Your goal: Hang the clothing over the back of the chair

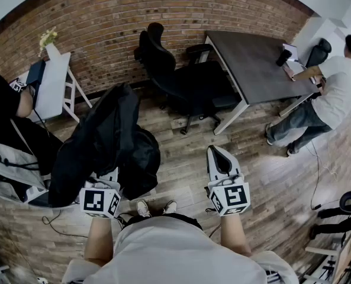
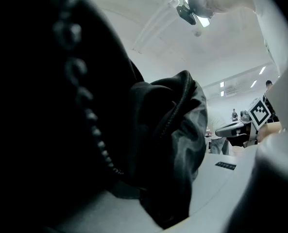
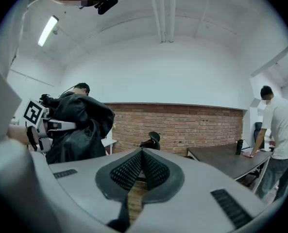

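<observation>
We are holding a black jacket (image 1: 104, 141) in our left gripper (image 1: 108, 179), and its jaws are clamping down on a fold of the dark fabric, with a line of zip teeth running close past them. The jacket is hanging in a loose bunch above the wooden floor (image 1: 181, 158) at about ten o'clock from us, well apart from the chair (image 1: 175, 78). Our right gripper (image 1: 216, 154) is pointing forward at about one o'clock, its jaws are sitting together at the tips, and nothing is lying between them. The black office chair is standing at twelve o'clock in front of the brick wall (image 1: 134, 16), with its seat facing the dark table (image 1: 252, 58) just beside it at one o'clock. A person in a white shirt (image 1: 335, 90) is leaning on the far end of that table at two o'clock. Another person in black (image 1: 3, 105) is sitting at nine o'clock, next to a white side table (image 1: 54, 81)
</observation>
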A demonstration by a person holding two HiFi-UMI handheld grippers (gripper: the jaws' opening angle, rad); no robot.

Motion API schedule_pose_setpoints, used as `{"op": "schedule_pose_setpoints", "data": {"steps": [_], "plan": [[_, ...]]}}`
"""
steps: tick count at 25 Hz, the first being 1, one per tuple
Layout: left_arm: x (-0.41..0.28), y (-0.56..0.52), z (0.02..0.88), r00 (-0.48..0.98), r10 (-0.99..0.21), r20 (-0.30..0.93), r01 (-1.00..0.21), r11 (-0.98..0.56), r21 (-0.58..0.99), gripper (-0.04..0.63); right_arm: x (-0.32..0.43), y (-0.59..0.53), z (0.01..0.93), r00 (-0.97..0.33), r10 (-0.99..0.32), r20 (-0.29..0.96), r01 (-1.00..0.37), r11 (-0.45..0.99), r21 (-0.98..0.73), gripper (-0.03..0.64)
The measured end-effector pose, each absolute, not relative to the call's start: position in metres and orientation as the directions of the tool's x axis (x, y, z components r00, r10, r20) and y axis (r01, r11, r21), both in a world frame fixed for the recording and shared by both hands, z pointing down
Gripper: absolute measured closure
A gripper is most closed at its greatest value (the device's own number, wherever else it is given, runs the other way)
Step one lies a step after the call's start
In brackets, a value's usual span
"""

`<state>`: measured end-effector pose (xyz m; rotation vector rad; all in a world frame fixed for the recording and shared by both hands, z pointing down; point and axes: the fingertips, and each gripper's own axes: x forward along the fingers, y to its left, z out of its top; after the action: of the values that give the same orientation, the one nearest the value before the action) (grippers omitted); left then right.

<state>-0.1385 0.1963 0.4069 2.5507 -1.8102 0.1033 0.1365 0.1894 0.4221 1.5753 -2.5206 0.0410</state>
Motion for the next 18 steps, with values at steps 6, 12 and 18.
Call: {"op": "schedule_pose_setpoints", "data": {"steps": [6,12,18], "plan": [[-0.144,0.206,0.404,0.333,-0.942,0.048,-0.941,-0.335,-0.045,0.505,0.13,0.199,0.416,-0.421,-0.895,0.147,-0.898,0.434,0.076,0.598],[-0.144,0.215,0.402,0.313,-0.949,0.046,-0.948,-0.315,-0.043,0.505,0.132,0.202,0.415,-0.46,-0.88,0.12,-0.886,0.464,0.005,0.598],[-0.142,0.225,0.406,0.272,-0.961,0.058,-0.961,-0.274,-0.037,0.505,0.147,0.199,0.421,-0.477,-0.871,0.116,-0.878,0.479,-0.013,0.598]]}}
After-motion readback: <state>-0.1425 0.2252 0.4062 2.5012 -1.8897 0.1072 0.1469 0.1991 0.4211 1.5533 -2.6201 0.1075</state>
